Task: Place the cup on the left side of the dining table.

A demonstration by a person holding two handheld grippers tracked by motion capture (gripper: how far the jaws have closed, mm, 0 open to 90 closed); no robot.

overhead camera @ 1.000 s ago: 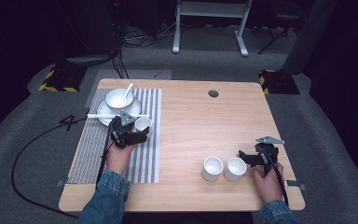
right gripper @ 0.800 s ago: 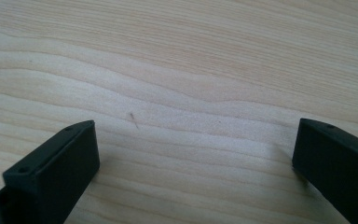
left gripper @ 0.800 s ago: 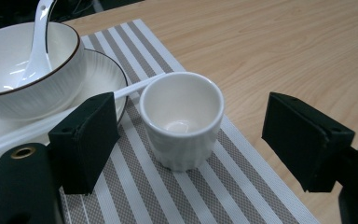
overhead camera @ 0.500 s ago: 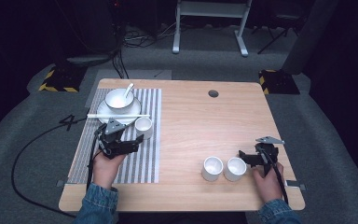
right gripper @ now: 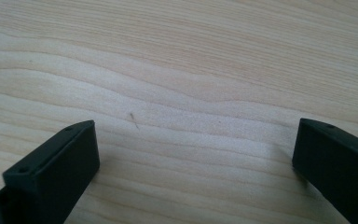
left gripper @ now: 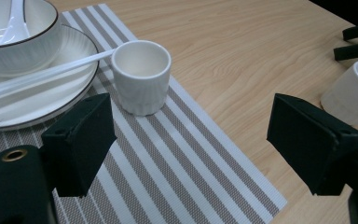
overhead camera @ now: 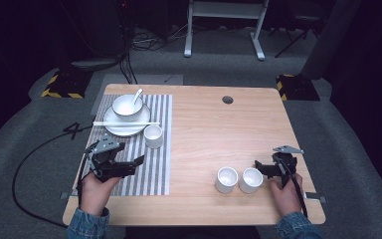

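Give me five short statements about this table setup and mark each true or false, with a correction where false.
1. The left claw is open and holds nothing. True.
2. A cup stands on the striped placemat beside the plate. True.
3. Three cups stand on the bare wood near the right claw. False: two cups stand there, one next to the other.
4. The bowl on the plate is empty. False: a white spoon rests in it.
5. The right claw is shut on a cup. False: its jaws stand wide apart over bare wood in the right gripper view.
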